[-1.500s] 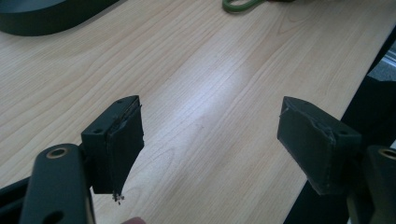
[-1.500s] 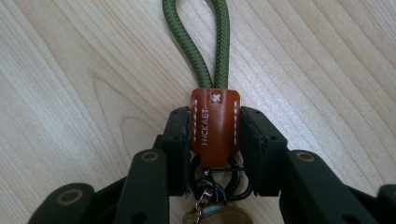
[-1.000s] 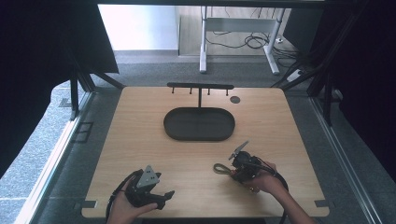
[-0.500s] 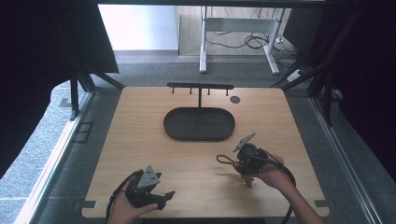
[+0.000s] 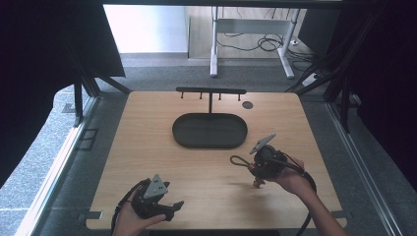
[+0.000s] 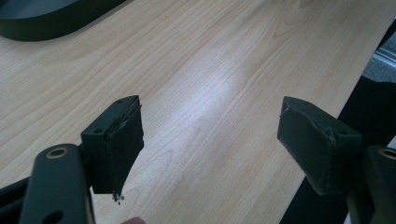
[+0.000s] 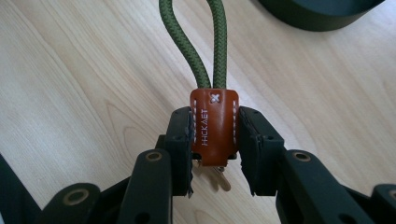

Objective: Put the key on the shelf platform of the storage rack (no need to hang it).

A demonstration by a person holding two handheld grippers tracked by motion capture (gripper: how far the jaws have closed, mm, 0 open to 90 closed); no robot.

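Observation:
A keychain with a green cord loop (image 7: 192, 44) and a brown leather tab (image 7: 214, 126) is clamped between the jaws of my right gripper (image 7: 215, 144). A brass metal piece hangs under the tab. In the high view the right gripper (image 5: 256, 169) is held above the table right of centre, with the cord loop (image 5: 238, 161) pointing left. My left gripper (image 5: 173, 206) rests near the front edge at the left, and its jaws (image 6: 210, 140) stand wide open over bare wood.
A dark oval tray (image 5: 210, 132) lies at the table's centre, with a black T-shaped hanger rack (image 5: 210, 92) behind it. A small dark disc (image 5: 247, 104) sits near the back right. The table's front edge runs close to the left gripper.
The right gripper has lifted and moved slightly right and toward the tray with the keychain held. The left gripper has stayed in place.

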